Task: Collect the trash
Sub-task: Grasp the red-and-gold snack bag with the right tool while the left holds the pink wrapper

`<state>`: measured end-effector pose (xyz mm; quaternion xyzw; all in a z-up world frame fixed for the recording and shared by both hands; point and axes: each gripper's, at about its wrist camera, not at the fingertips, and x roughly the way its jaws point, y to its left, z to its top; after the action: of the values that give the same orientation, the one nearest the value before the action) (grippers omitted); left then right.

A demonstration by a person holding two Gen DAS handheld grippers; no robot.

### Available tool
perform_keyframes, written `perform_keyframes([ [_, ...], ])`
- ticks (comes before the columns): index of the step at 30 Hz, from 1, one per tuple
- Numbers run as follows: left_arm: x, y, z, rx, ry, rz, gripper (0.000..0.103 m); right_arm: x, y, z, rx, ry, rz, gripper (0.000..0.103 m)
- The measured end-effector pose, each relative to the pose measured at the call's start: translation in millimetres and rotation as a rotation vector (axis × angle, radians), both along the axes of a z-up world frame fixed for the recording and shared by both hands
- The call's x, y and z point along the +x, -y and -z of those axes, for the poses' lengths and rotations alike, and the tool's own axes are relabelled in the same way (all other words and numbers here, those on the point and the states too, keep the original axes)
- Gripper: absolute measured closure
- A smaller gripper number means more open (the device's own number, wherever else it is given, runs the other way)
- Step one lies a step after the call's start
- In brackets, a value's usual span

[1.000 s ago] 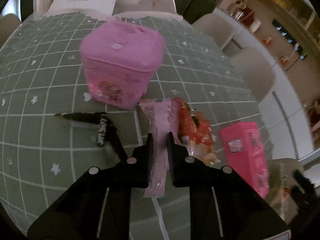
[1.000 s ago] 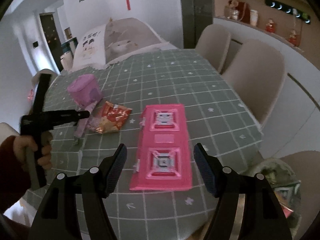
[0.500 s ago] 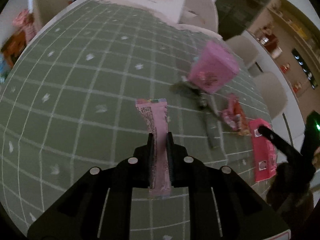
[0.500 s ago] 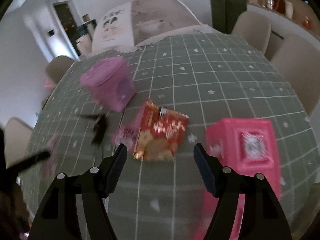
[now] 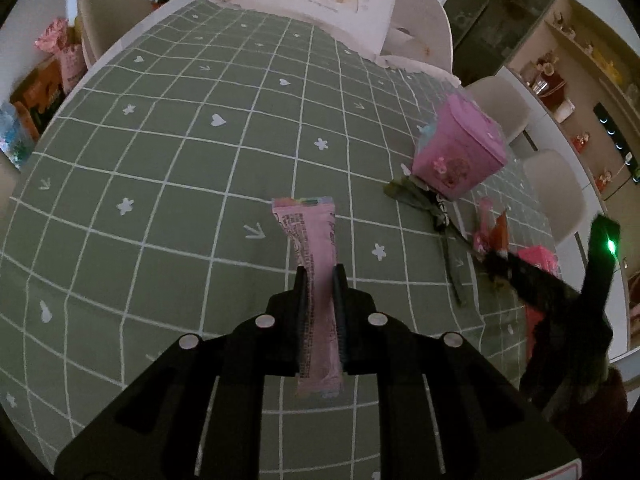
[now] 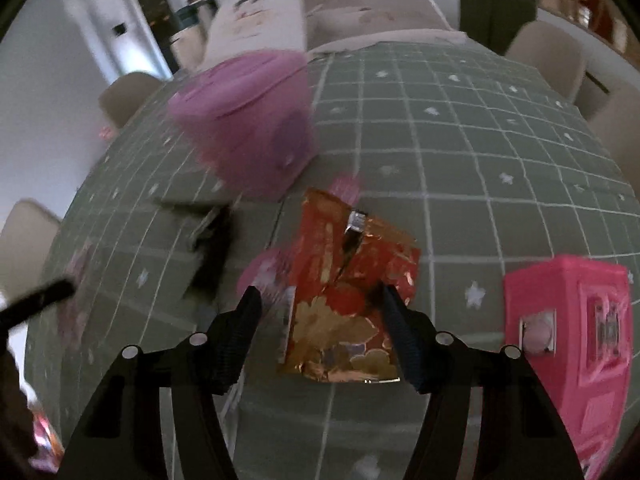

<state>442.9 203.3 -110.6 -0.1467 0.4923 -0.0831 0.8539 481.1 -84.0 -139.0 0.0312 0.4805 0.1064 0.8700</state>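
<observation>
Right wrist view | right gripper (image 6: 320, 304) spread wide, red foil wrapper (image 6: 352, 292) between its fingers | left gripper (image 5: 320, 280) clenched on pink wrapper (image 5: 314, 268) | risk: crinkly foil may slide out during closing

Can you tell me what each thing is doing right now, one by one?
Left tool: shut on the pink wrapper.
Pink wrapper: gripped, held above the tablecloth.
Right tool: open, either side of the red and gold packet.
Red and gold packet: torn open, crumpled, lying on the tablecloth.
Purple box: lid closed, standing upright.
Pink box: lying flat.
</observation>
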Motion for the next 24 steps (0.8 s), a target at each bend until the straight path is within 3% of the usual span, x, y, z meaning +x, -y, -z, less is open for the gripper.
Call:
perform_keyframes([
  [3,6,9,4,-0.004,-0.01,0.028,0.091,-14,2,1,-0.005,0.02,0.016,0.044],
  [6,8,15,9,-0.009,-0.024,0.052,0.091,-17,11,4,0.068,0.039,0.052,0.044],
  [10,8,20,11,-0.008,-0.03,0.071,0.091,-12,15,7,0.134,0.016,0.062,0.037],
  [15,10,20,11,-0.015,-0.041,0.072,0.091,-8,14,1,0.133,-0.012,0.057,0.036],
  [20,9,22,9,0.009,-0.021,0.081,0.09,-31,21,-24,0.098,0.125,0.134,0.036],
  [24,8,24,9,0.02,-0.021,0.081,0.09,-32,32,-19,0.063,0.137,0.227,0.036],
])
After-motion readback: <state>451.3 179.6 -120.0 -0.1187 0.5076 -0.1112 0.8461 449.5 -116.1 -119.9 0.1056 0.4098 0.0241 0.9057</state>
